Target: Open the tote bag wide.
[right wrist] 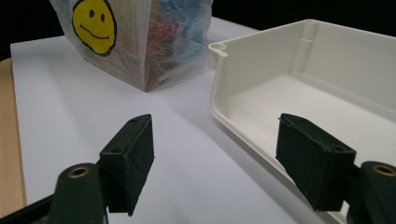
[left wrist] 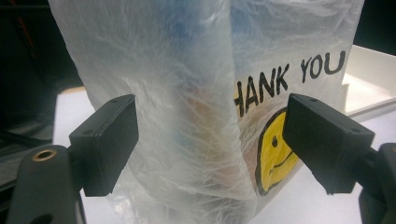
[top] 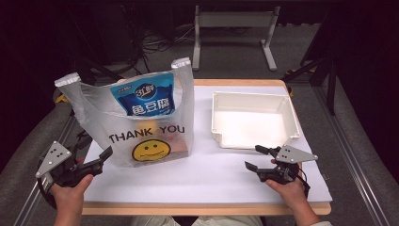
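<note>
Standing upright on the white tabletop (top: 207,174), a translucent plastic bag (top: 141,117) printed with "THANK YOU" and a yellow smiley sits at about ten o'clock from the tabletop's middle, a blue snack packet (top: 145,100) showing through near its top. At eight o'clock, the left gripper (top: 106,155) has its jaws spread apart, its tip just beside the bag's lower corner. At four o'clock, the right gripper (top: 256,157) also has jaws apart, gripping nothing, near a cream tray (top: 291,117) at two o'clock.
</note>
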`<state>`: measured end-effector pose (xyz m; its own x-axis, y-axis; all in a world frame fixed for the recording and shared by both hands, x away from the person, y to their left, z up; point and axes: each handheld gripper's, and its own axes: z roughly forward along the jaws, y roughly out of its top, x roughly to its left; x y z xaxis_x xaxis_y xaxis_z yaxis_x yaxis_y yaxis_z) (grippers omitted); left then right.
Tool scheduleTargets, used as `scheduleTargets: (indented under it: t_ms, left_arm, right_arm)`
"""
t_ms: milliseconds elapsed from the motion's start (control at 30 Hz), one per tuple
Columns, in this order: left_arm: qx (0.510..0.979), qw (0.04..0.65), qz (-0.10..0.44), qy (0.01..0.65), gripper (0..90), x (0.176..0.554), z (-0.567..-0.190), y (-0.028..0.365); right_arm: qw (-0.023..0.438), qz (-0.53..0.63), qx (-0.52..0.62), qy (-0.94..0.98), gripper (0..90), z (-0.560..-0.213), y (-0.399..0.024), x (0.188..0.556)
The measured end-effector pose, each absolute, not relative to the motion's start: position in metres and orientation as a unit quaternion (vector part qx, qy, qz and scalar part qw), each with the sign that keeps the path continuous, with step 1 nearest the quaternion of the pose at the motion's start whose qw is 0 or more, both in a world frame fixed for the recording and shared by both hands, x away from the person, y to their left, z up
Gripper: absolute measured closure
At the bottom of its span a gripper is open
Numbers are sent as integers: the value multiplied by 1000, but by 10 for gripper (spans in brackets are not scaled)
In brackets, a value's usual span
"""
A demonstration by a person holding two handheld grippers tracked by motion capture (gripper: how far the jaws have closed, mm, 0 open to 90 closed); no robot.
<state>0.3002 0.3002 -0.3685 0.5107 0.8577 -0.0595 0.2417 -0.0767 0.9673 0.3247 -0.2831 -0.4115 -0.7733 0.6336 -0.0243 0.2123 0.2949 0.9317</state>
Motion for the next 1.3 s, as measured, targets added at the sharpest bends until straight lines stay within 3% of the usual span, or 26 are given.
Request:
scheduleTargets:
  t_ms: [167, 367, 533, 767, 833, 1300]
  left_arm:
    - [679, 552, 262, 406, 194, 310, -375, 304]
    - [701, 543, 251, 388, 283, 323, -388, 304]
    - [707, 529, 245, 400, 441, 330, -394, 303]
    - [711, 534, 236, 393, 819, 330, -393, 306]
    - [713, 533, 234, 391, 880, 331, -393, 305]
    - [720, 528, 237, 383, 898, 330, -392, 302]
  right_arm:
    - [197, 527, 271, 781, 281, -412, -282, 325]
    - [201, 530, 269, 779, 288, -412, -283, 324]
    - [199, 528, 273, 779, 291, -413, -283, 324]
    - [196, 527, 275, 780, 295, -414, -282, 324]
    - [195, 527, 275, 780, 297, -414, -282, 324]
    - [192, 530, 266, 782, 310, -399, -264, 332]
